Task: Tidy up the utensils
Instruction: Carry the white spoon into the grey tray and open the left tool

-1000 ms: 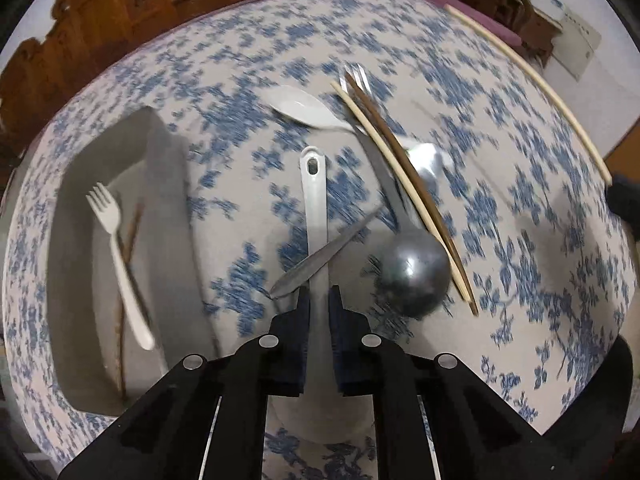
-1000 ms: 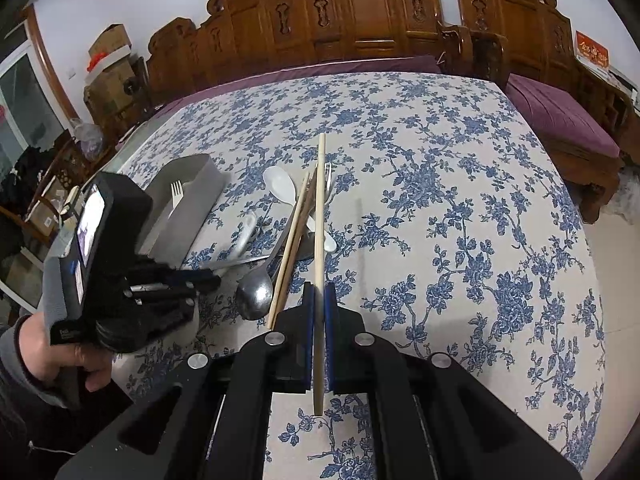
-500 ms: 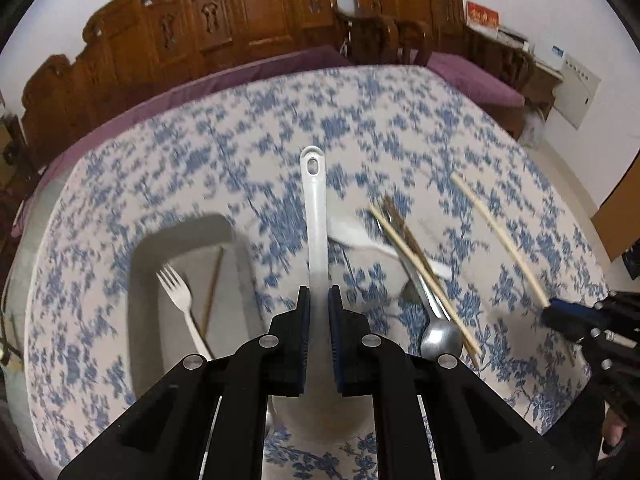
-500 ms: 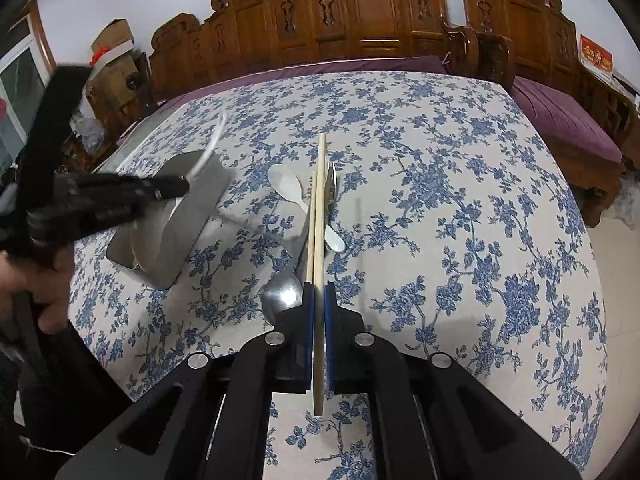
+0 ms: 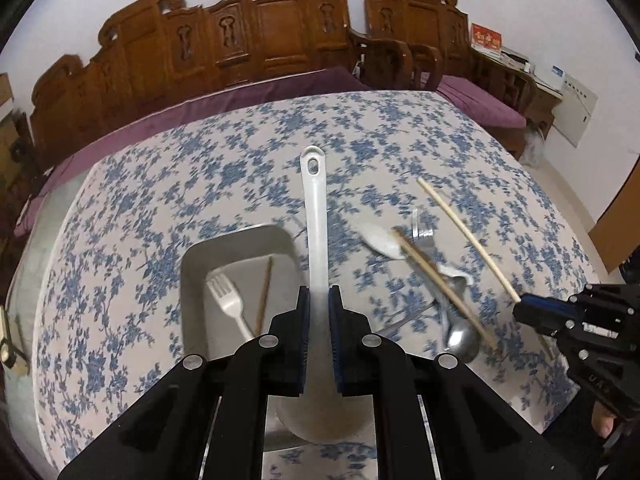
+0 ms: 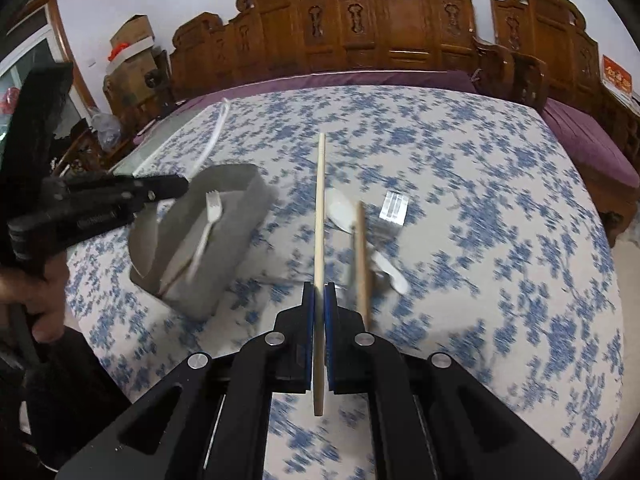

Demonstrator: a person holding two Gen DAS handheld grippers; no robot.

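My left gripper (image 5: 318,300) is shut on a long white plastic ladle (image 5: 315,216), held above the table, handle pointing forward, bowl near the camera. My right gripper (image 6: 319,294) is shut on a pale wooden chopstick (image 6: 319,208), also lifted. It shows in the left wrist view (image 5: 520,312) at the right. A grey metal tray (image 5: 240,240) holds a white plastic fork (image 5: 228,300) and a brown chopstick (image 5: 264,292). On the cloth lie a white spoon (image 5: 380,238), a metal ladle (image 5: 460,340), a metal fork (image 5: 424,232) and a brown chopstick (image 5: 436,284).
The table has a blue floral cloth (image 6: 480,200). Carved wooden benches with purple cushions (image 6: 380,40) stand behind it and to the right. The tray (image 6: 240,216) sits left of the loose utensils. Cardboard boxes (image 6: 132,52) stand at the far left.
Both grippers have lifted with their utensils. The left gripper has risen and swung left, so the tray now lies just left of the ladle handle. The right gripper's view has shifted slightly.
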